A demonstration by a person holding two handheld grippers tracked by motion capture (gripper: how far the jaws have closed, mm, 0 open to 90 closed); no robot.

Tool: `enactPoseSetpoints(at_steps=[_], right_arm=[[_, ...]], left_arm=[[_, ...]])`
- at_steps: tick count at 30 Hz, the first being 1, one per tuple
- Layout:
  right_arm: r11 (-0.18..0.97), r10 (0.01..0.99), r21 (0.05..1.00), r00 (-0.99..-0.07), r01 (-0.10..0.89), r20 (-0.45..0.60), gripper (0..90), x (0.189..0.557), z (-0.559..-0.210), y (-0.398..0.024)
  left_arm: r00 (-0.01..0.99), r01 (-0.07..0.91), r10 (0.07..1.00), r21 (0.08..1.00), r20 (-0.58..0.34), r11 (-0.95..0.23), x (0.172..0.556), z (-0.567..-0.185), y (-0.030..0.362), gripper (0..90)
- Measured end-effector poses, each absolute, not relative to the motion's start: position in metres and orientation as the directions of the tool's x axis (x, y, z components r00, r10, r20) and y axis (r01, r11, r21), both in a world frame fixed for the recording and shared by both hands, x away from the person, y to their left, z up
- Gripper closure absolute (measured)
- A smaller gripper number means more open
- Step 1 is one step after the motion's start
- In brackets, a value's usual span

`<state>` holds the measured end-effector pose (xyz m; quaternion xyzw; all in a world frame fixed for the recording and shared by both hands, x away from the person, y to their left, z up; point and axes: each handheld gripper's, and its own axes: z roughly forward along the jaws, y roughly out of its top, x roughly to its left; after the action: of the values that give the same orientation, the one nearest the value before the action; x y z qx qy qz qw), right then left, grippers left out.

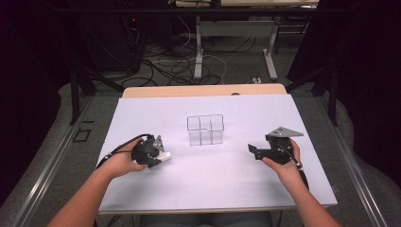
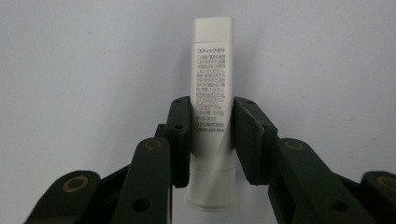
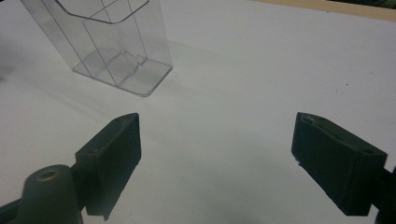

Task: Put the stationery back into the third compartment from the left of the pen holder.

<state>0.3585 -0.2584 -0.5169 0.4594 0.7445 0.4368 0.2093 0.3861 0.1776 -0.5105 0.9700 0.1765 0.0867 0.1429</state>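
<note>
Between the two black jaws of the left tool point(image 2: 212, 128), a white glue stick point(image 2: 212, 93) is clamped at mid-body, pads flat against its sides. Its body is a smooth matte cylinder with fine printed Japanese text, a squared cap at the far end and a round base toward the camera. In the high view the left tool point(image 1: 158, 157) sits low over the left part of the worktop point(image 1: 213, 179), the white stick point(image 1: 164, 156) poking out of it. Right tool point(image 3: 217, 154) stands wide open, jaws well apart, holding nothing, above bare white surface point(image 3: 261, 84). Centre of the worktop: a clear hard-plastic organizer point(image 1: 204, 129), box-shaped with inner dividers, upright, between the two tools and apart from both. Worktop covering is smooth, white and matte, with a wooden edge point(image 1: 203, 90) at the far side.
</note>
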Motion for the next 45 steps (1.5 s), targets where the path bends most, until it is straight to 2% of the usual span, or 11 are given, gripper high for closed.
enactPoseSetpoints(at_steps=[16, 22, 26, 32, 35, 38, 45], right_arm=[[0.284, 0.843, 0.849, -0.537, 0.446, 0.0, 17.0, 0.356, -0.512, -0.248], [0.348, 0.816, 0.844, -0.576, 0.408, -0.058, 20.0, 0.354, -0.51, -0.241], [0.399, 0.79, 0.834, -0.605, 0.381, -0.101, 20.9, 0.353, -0.507, -0.234], [0.478, 0.737, 0.822, -0.65, 0.309, -0.184, 23.9, 0.351, -0.501, -0.222], [0.543, 0.693, 0.803, -0.67, 0.246, -0.264, 24.2, 0.349, -0.498, -0.212], [0.637, 0.598, 0.761, -0.702, 0.123, -0.387, 32.6, 0.345, -0.496, -0.202], [0.743, 0.443, 0.669, -0.73, -0.025, -0.52, 31.8, 0.337, -0.494, -0.172]], left_arm=[[0.839, 0.536, 0.532, 0.335, -0.111, -0.775, 0.389, -0.483, 0.161, 69.4], [0.804, 0.594, 0.551, 0.342, -0.221, -0.728, 0.394, -0.478, 0.155, 69.4], [0.802, 0.598, 0.54, 0.339, -0.256, -0.726, 0.399, -0.472, 0.151, 69.4], [0.788, 0.615, 0.54, 0.329, -0.296, -0.716, 0.405, -0.468, 0.141, 69.4], [0.78, 0.623, 0.536, 0.331, -0.323, -0.708, 0.406, -0.468, 0.135, 69.4], [0.777, 0.627, 0.529, 0.336, -0.341, -0.703, 0.407, -0.467, 0.129, 69.4], [0.777, 0.623, 0.51, 0.329, -0.369, -0.71, 0.41, -0.464, 0.116, 69.5]])
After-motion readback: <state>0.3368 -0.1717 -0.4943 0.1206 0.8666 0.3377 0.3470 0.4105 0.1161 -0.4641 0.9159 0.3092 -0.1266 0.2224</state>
